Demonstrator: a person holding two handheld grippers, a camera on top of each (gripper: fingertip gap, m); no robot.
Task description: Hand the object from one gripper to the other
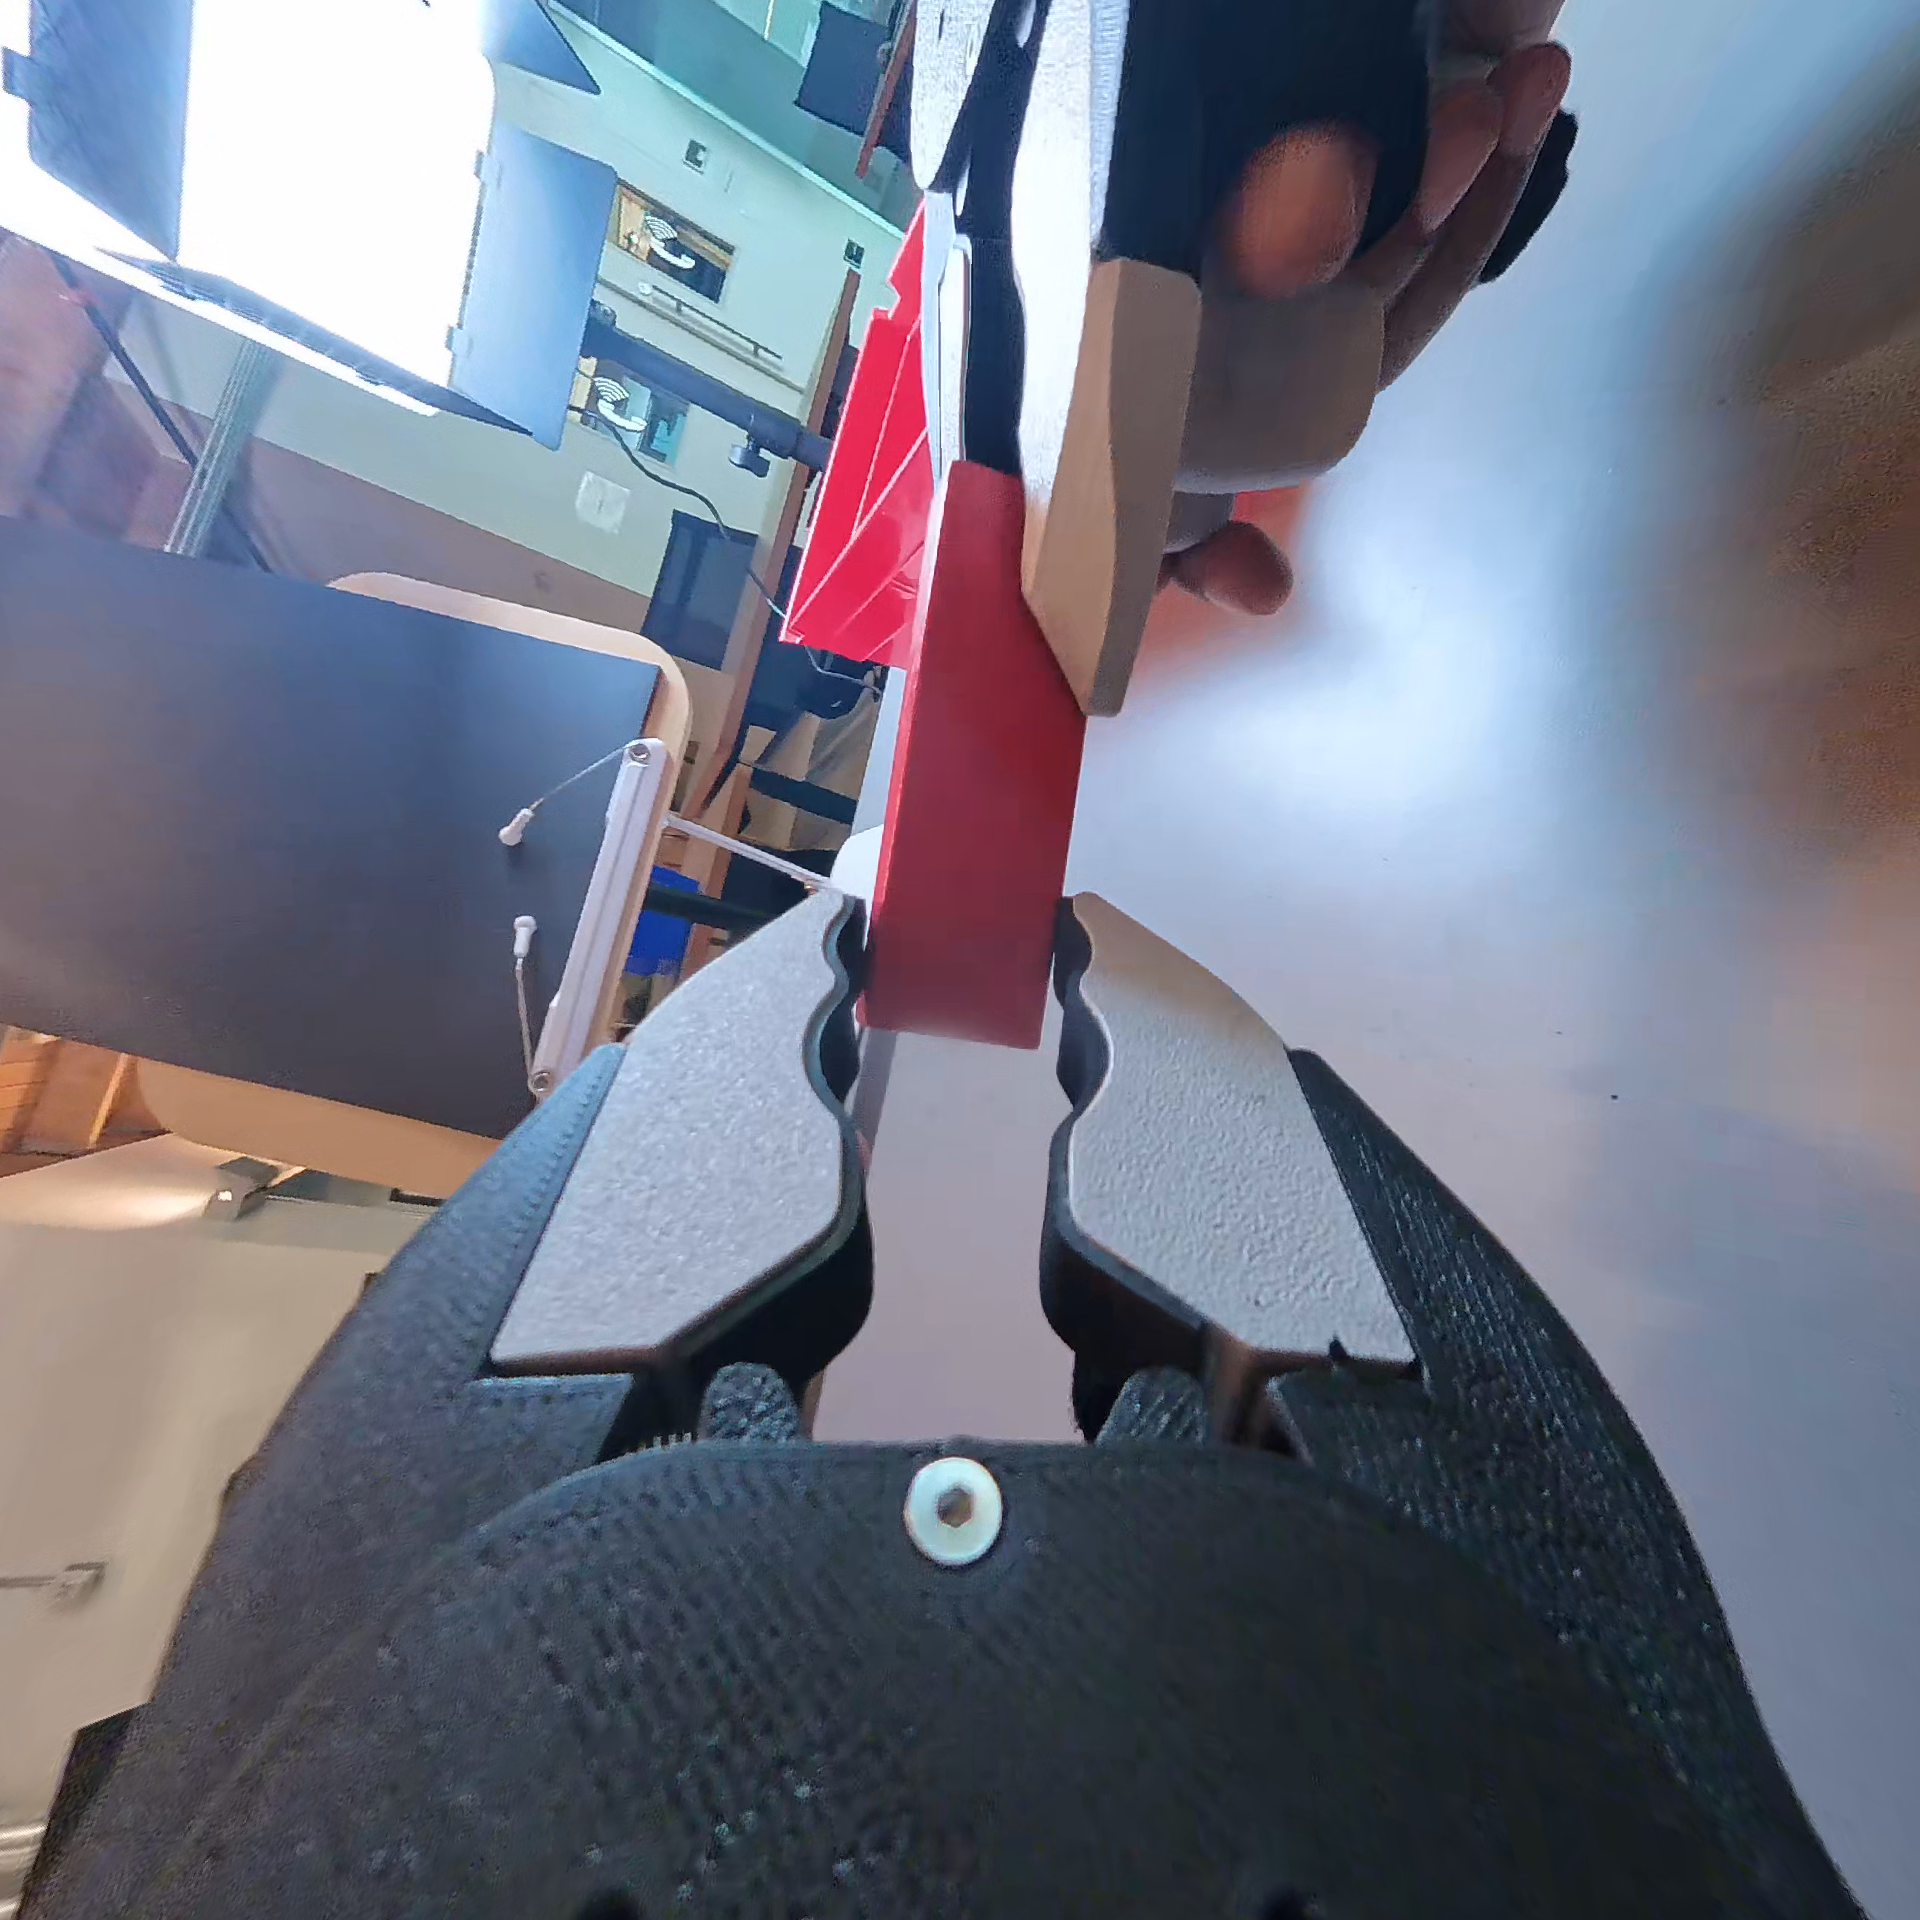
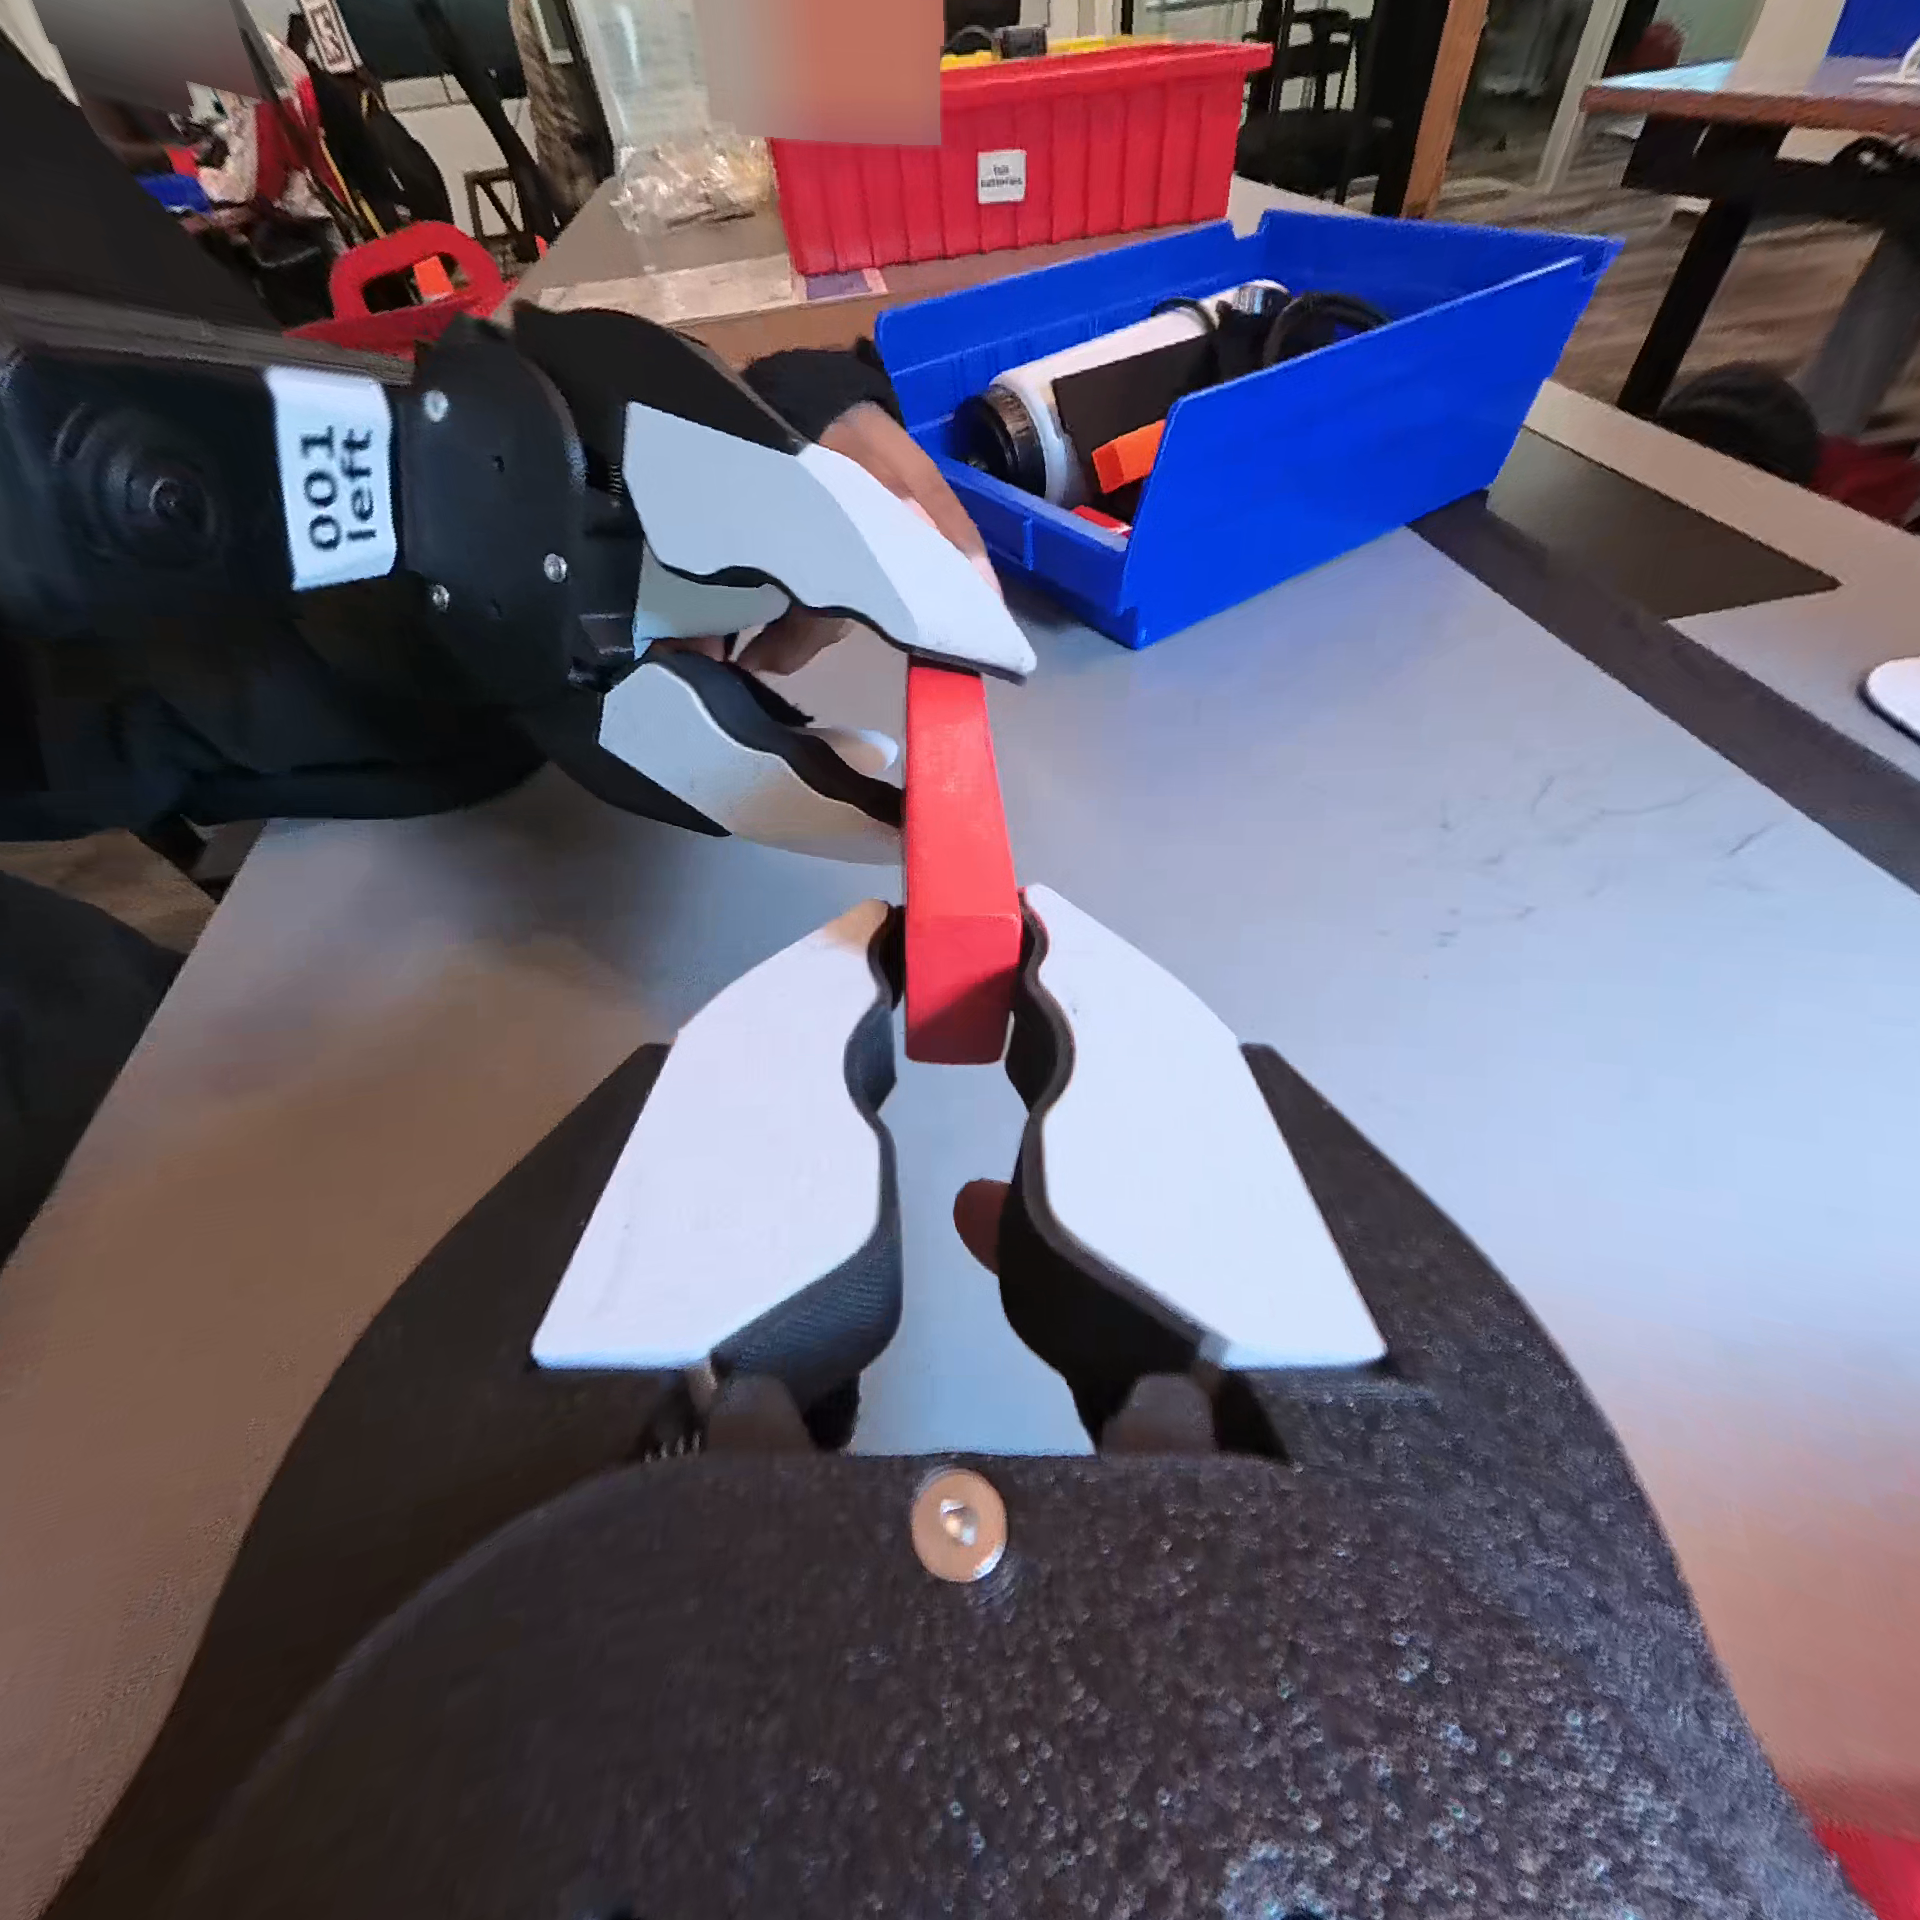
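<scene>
A long red block (image 2: 951, 810) hangs above the grey table (image 2: 1455, 852) between both grippers. My right gripper (image 2: 956, 914) is shut on its near end. My left gripper (image 2: 956, 748) comes in from the left, its jaws closed on the far end. In the left wrist view the left gripper (image 1: 961, 925) pinches the block (image 1: 977, 748) at its tips on both sides. One of the right gripper's fingers (image 1: 1101, 499) overlaps the block's other end, held by a gloved hand (image 1: 1299, 208).
A blue bin (image 2: 1299, 520) with a white cylindrical device stands on the table behind the block. A red crate (image 2: 1039, 156) sits farther back. A dark strip (image 2: 1662, 623) runs along the table's right side. A dark panel (image 1: 260, 779) shows left in the left wrist view.
</scene>
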